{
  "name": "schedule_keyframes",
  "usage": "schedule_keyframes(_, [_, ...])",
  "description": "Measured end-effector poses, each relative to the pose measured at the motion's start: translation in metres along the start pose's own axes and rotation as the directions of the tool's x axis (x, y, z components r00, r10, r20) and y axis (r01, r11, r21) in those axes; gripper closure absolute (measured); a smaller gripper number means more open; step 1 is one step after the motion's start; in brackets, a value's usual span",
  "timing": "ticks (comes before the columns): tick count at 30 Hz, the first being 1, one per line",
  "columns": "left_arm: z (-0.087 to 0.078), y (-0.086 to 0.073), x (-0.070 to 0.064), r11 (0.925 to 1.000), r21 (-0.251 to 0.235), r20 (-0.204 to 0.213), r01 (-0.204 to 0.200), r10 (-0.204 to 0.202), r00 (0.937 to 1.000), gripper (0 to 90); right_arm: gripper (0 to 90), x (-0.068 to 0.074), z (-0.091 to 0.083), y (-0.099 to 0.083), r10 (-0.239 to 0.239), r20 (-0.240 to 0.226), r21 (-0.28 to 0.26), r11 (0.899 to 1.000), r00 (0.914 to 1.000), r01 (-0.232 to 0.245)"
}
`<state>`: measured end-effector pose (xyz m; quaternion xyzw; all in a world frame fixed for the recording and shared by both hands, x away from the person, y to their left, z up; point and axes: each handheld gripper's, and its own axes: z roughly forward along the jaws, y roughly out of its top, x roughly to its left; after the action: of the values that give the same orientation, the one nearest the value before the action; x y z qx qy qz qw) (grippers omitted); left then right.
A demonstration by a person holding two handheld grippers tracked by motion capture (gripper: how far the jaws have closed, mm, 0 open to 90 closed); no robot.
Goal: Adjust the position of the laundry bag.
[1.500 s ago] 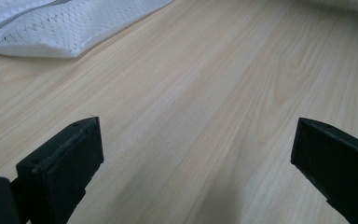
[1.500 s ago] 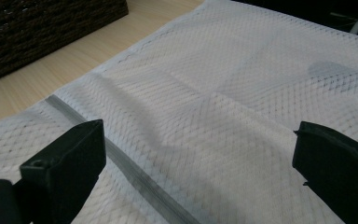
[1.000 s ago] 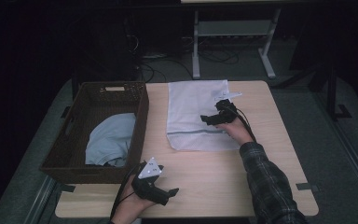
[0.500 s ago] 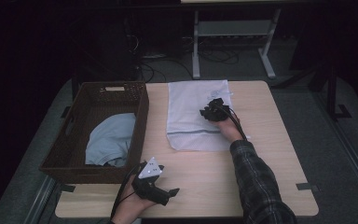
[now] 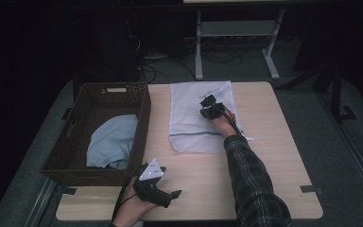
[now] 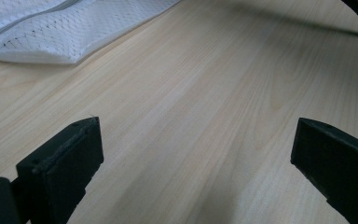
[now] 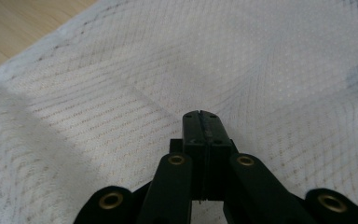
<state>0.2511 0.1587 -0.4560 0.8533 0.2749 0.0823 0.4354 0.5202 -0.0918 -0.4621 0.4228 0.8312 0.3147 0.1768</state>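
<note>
A white mesh laundry bag (image 5: 201,118) lies flat on the tabletop (image 5: 274,170), in the upper middle of the high view, just to the right of a brown wicker basket (image 5: 66,153) that holds a light blue garment (image 5: 111,142). The right gripper (image 5: 209,108) sits over the upper right part of the bag, and in the right gripper view its jaws are pressed together above the netting (image 7: 98,116); the cloth puckers slightly toward the tips, but I cannot tell whether any of it is pinched between them. The left gripper (image 5: 172,195) rests low at the bottom left of the high view, near the front edge of the tabletop, and its jaws stand wide apart over bare wood in the left gripper view, with a corner of the bag (image 6: 51,32) at the upper left there. The bag looks light, thin and limp, so it will likely sag and fold when lifted, and the smooth wood may let it slide rather than bunch. A grip on a hem, a corner, or beside the grey zipper line (image 5: 196,135) near the bag's lower edge should hold better than a pinch in the open middle, where only one layer might come up.
</note>
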Motion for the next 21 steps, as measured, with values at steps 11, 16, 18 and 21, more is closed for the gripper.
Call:
schedule_keyframes(11, [0.001,0.000,-0.001,0.9999,0.007,-0.009,-0.012,0.012,0.9999,2.2,90.0,-0.001,0.001,-0.005,-0.011,-0.018,0.045,0.999,0.9998,0.012])
schedule_keyframes(16, [0.000,-0.001,-0.001,0.9999,0.010,-0.014,-0.012,0.012,0.9998,2.2,90.0,-0.001,-0.004,-0.010,-0.005,-0.029,0.042,0.999,0.9996,0.006])
schedule_keyframes(18, [0.000,-0.001,-0.001,0.9999,0.011,-0.015,-0.013,0.013,0.9998,2.2,90.0,-0.001,-0.006,-0.012,-0.002,-0.034,0.041,0.999,0.9994,0.004])
schedule_keyframes(21, [0.001,-0.001,-0.001,0.9998,0.012,-0.015,-0.013,0.014,0.9998,2.2,90.0,-0.001,-0.009,-0.015,-0.006,-0.041,0.045,0.999,0.9991,0.008])
